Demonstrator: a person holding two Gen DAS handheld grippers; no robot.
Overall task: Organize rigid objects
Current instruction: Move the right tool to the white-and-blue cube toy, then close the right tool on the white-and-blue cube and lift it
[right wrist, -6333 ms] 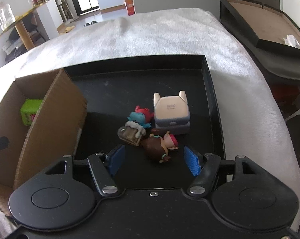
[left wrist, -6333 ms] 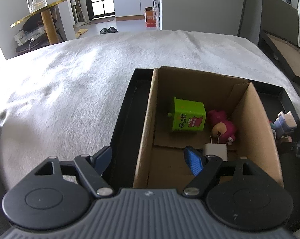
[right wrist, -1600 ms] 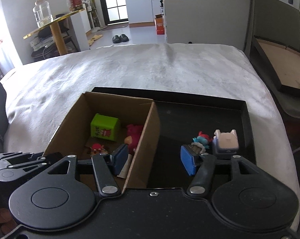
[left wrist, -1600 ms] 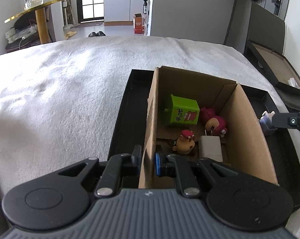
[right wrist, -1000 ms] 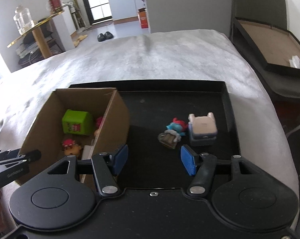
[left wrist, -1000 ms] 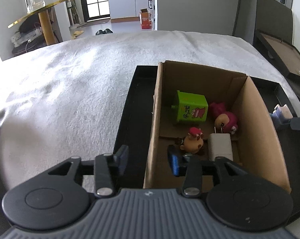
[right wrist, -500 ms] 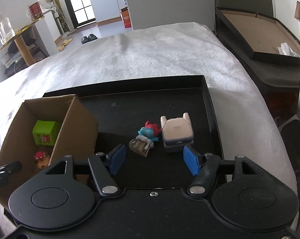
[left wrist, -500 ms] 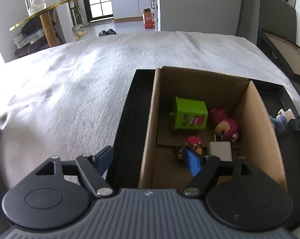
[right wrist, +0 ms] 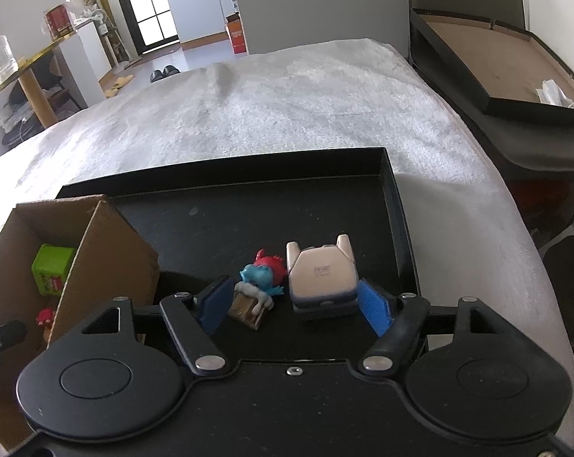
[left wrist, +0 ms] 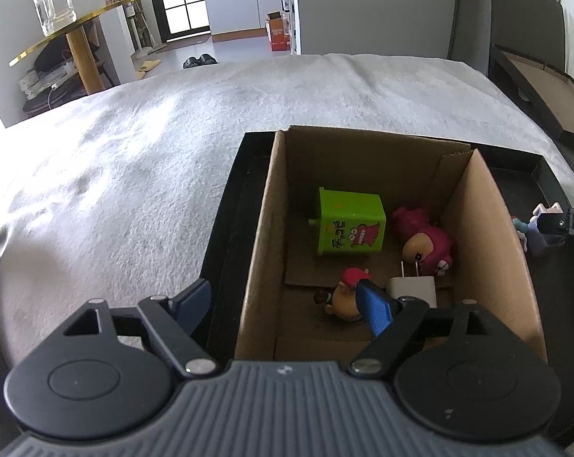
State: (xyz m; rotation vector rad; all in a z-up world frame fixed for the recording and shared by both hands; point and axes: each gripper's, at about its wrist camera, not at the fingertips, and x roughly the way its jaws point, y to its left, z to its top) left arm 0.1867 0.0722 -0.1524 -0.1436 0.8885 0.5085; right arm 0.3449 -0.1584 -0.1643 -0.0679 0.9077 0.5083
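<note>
Black tray (right wrist: 395, 205) floor between cardboard box (right wrist: 108, 255) wall, toys (right wrist: 321, 278).

Matt corrugated cardboard box (left wrist: 485, 228), smooth black tray (right wrist: 249, 205) (faintly dusty), fuzzy white blanket (right wrist: 306, 106), glossy plastic green cube (left wrist: 350, 224)

Open tray floor behind the toys; crowded box at the left edge

The black tray (right wrist: 395, 205) lies bare toward its far edge; the cardboard box (right wrist: 108, 243) wall blocks its left side. The blue figurine (right wrist: 262, 276) and pale eared case (right wrist: 321, 276) fill the right gripper (right wrist: 294, 306) gap, its blue pads flanking both.
</note>
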